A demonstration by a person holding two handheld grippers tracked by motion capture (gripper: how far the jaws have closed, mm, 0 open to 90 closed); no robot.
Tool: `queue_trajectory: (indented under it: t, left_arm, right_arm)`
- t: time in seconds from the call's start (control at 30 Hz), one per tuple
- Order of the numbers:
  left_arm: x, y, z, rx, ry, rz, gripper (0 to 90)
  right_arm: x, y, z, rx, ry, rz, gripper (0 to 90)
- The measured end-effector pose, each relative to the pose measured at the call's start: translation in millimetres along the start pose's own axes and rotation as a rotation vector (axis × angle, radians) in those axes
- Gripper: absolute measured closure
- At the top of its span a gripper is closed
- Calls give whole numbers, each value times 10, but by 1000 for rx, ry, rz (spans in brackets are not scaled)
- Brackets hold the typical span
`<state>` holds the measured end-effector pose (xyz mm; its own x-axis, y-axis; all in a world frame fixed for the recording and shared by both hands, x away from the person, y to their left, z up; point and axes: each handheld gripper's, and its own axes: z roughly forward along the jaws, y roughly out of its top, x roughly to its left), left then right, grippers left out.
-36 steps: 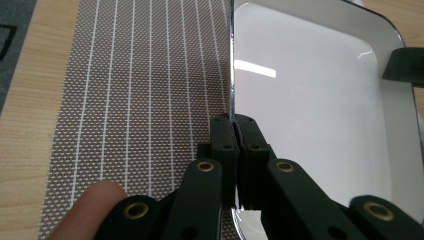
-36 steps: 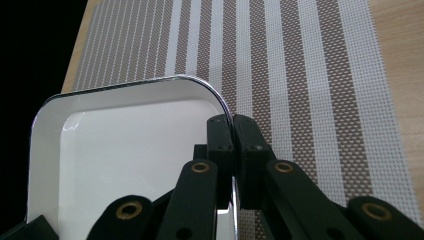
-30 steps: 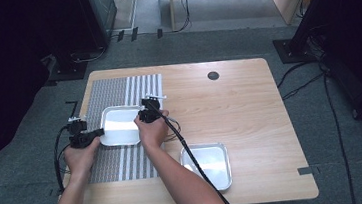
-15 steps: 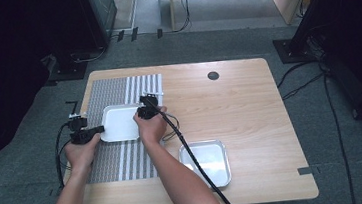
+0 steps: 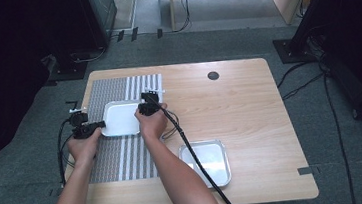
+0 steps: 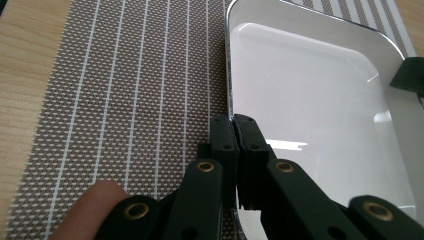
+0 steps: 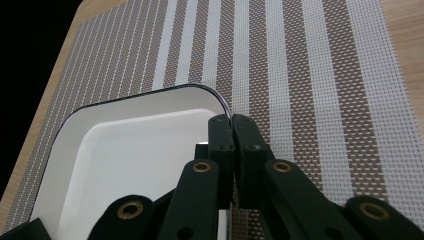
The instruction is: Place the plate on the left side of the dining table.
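Observation:
A white rectangular tray (image 5: 120, 119) lies over the striped placemat (image 5: 119, 158) on the left half of the table. My left gripper (image 5: 101, 123) is shut on the rim of the tray's left side, and the rim (image 6: 231, 107) runs into its closed jaws in the left gripper view. My right gripper (image 5: 139, 108) is shut on the opposite rim near a far corner. In the right gripper view the curved rim (image 7: 222, 102) disappears between the closed jaws. Whether the tray rests on the mat or hangs just above it, I cannot tell.
A second, metal-rimmed tray (image 5: 206, 162) sits on the bare wood near the front edge, right of my right forearm. A dark round grommet (image 5: 213, 75) marks the far middle of the table (image 5: 250, 110). Cables trail from both grippers.
Both hands have carried the white tray a short way farther from the person along the placemat. Both grips on its rim are unchanged.

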<state>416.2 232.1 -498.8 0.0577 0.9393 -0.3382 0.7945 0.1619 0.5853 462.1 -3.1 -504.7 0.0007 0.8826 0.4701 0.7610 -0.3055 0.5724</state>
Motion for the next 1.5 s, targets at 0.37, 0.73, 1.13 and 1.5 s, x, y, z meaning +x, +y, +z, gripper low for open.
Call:
queue_trajectory:
  t: [0.37, 0.73, 1.13, 1.5]
  left_arm:
    - [-14, -30, -3, -25, 9, 10, 693]
    - [-61, -129, -213, -74, -26, 34, 446]
    - [-113, -246, -372, -73, -1, 74, 266]
    - [-130, -312, -280, -59, 109, 65, 477]
  right_arm:
    - [-24, 22, -56, -49, -1, -93, 634]
    - [-102, 46, -324, -60, 36, -158, 530]
    - [-282, 42, -765, -70, 83, -239, 408]
    - [-636, 42, -1043, -96, 82, -263, 418]
